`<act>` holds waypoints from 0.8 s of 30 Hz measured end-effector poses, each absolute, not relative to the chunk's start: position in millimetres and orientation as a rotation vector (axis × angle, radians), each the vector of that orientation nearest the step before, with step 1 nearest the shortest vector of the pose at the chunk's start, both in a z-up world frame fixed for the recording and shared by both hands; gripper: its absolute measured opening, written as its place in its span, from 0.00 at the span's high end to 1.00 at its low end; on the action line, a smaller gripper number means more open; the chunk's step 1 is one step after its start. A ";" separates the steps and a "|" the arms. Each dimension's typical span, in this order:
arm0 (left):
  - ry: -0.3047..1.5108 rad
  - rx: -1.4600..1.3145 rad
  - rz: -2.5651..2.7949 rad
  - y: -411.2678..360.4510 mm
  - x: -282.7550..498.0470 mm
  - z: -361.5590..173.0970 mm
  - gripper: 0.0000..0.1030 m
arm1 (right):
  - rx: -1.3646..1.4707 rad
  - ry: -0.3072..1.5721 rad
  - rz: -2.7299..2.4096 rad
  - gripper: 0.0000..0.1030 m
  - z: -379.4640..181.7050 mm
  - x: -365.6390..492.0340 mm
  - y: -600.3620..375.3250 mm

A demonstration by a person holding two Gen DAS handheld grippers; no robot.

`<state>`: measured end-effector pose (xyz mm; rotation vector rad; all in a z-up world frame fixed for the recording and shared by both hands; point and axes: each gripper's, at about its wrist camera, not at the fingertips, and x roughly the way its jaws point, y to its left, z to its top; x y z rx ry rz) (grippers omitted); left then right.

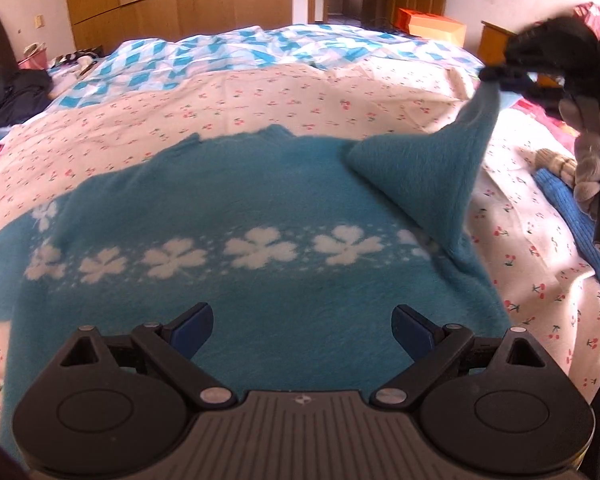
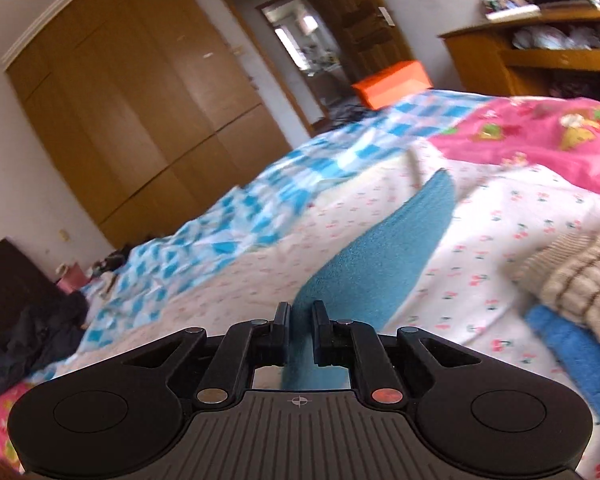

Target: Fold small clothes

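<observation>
Pinching the sweater (image 1: 228, 216) sleeve (image 2: 380, 256), right gripper (image 2: 300, 316) apparently lifts it upward; left gripper (image 1: 302, 326) spread.

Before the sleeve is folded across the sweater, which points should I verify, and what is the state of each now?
1. Right tongs shut on the sleeve: ok.
2. Sleeve lifted off the bed sheet: ok.
3. Left tongs open and holding nothing: ok.
4. Teal sweater body lying flat: ok in the middle; the left edge is cut off, cannot tell.
5. Grip firm enough for the pull: cannot tell.
6. Blue knit apart from the sweater: ok.
</observation>
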<state>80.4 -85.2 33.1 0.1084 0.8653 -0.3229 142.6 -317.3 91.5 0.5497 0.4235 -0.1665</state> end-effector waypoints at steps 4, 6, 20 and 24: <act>0.855 0.070 -0.275 -45.6 74.2 35.2 0.03 | 0.425 0.475 0.023 0.89 103.3 163.9 -230.8; 0.845 0.058 -0.242 -24.2 69.7 34.0 0.03 | 0.342 0.519 0.097 0.86 96.7 175.5 -184.0; 0.848 -0.147 -0.111 73.6 64.0 15.7 0.03 | -0.165 0.767 0.257 0.52 17.0 185.8 -32.2; 0.834 -0.176 -0.110 80.6 65.0 15.4 0.03 | -0.204 0.752 0.285 0.47 21.5 191.3 -15.7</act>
